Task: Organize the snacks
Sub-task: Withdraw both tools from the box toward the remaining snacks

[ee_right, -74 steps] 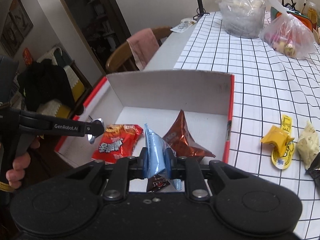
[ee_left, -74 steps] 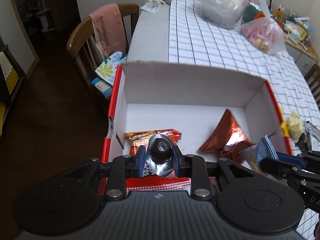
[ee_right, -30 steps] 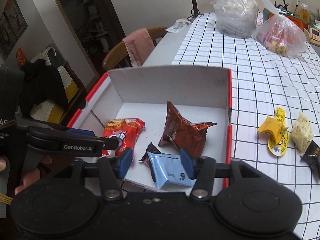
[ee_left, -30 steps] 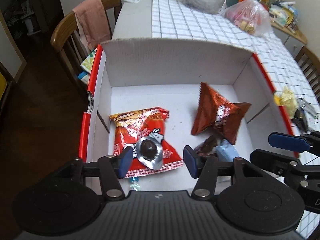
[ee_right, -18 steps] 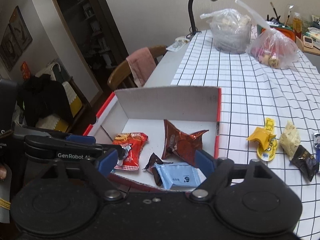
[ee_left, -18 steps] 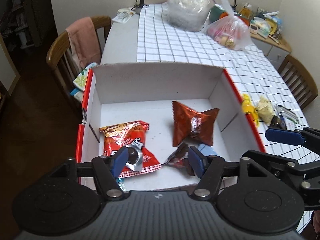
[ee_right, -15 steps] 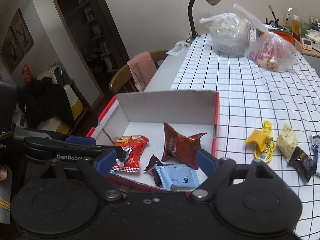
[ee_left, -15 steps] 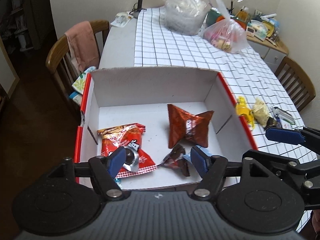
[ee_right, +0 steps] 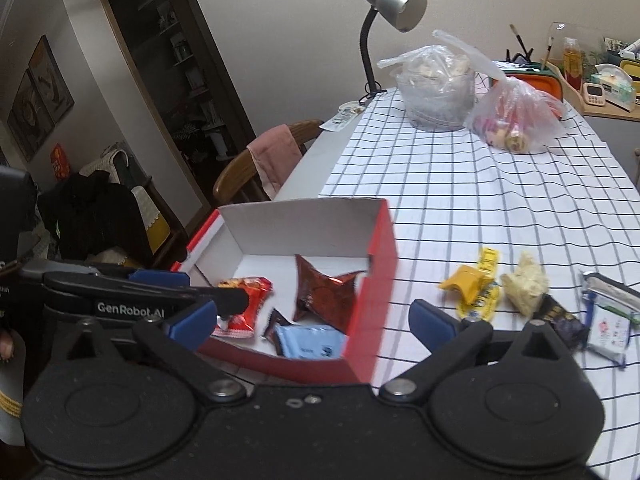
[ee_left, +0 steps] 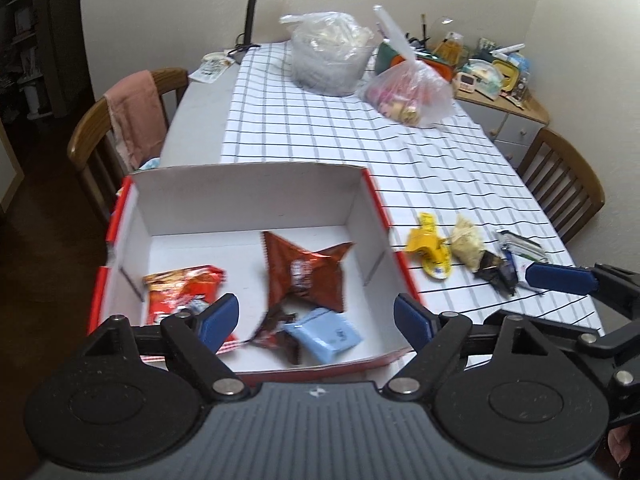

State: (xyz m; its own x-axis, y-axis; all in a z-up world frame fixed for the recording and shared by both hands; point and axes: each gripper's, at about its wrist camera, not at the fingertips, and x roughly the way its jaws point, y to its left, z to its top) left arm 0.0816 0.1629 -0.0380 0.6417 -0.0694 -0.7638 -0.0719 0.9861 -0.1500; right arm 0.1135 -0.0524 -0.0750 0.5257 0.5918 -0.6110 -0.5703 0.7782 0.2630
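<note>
A red-and-white cardboard box (ee_left: 248, 196) (ee_right: 380, 280) stands at the table's near left edge. In it lie a red snack bag (ee_left: 180, 288) (ee_right: 248, 296), a brown foil bag (ee_left: 304, 272) (ee_right: 324, 296), a light blue packet (ee_left: 324, 332) (ee_right: 310, 342) and a small dark wrapper (ee_left: 276, 336). My left gripper (ee_left: 314, 318) hangs above the box's near side, its jaws opening and gripping nothing. To its right, my right gripper (ee_right: 312, 320) also has its jaws opening wide and empty. On the cloth right of the box lie a yellow packet (ee_right: 472, 284), a beige packet (ee_right: 524, 282) and a dark wrapper (ee_right: 560, 316).
A white-and-blue packet (ee_right: 608, 320) lies at the far right. Two filled plastic bags (ee_left: 328, 52) (ee_left: 412, 92) and a desk lamp (ee_right: 396, 8) stand at the table's far end. Wooden chairs flank the table on the left (ee_left: 128, 128) and right (ee_left: 568, 184).
Both grippers let go: the foil-wrapped chocolate dropped onto the red bag and the blue packet landed in the box. Both then drew back and up with jaws spreading wider.
</note>
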